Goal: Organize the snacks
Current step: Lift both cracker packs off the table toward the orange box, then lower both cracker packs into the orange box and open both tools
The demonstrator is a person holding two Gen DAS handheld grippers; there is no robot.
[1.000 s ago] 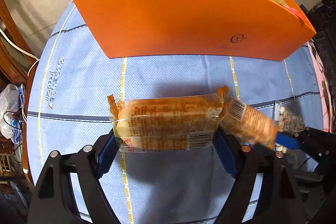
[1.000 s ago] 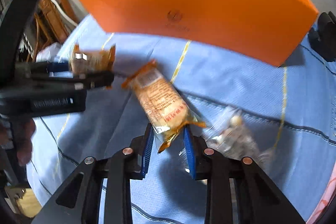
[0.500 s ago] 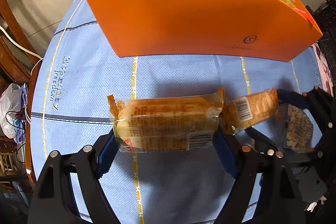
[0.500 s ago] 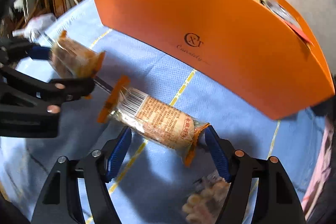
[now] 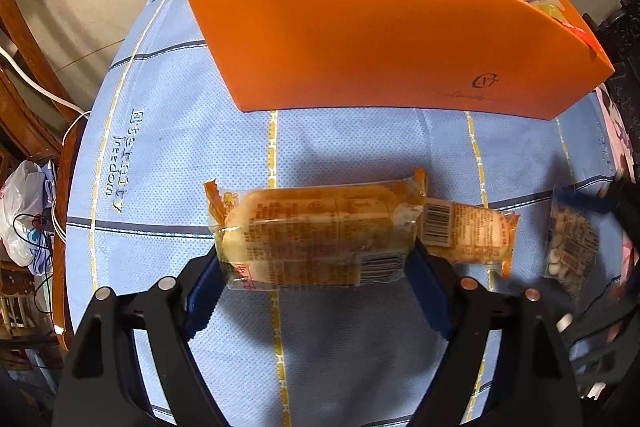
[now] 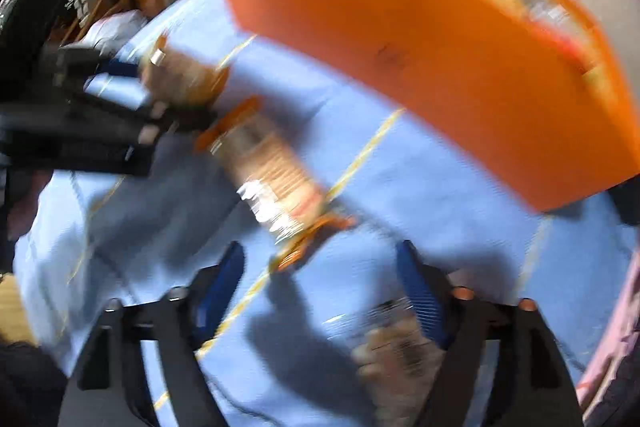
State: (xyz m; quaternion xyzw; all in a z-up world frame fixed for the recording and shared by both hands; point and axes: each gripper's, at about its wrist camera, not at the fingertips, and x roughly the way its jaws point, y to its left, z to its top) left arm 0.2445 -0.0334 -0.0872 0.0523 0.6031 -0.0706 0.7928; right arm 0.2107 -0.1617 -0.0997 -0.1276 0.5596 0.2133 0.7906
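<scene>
Left gripper (image 5: 316,267) clamped on its snack pack (image 5: 314,237), right gripper (image 6: 320,287) just sprung apart, second pack (image 6: 272,179) dropped ahead — carry the held one level over the orange box (image 5: 384,39) rim.

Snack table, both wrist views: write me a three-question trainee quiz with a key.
1. True or false: the left gripper is shut on a long cake packet.
2. What lies between the cake packet and the peanut bag?
A) a spoon B) a smaller barcoded packet C) a cup
3. Fill in: the orange box stands on a ____ cloth.

Key
1. True; its pads press the packet's two ends.
2. B. The right gripper, whose jaws have just been opening, is clear of it.
3. Blue.
</scene>
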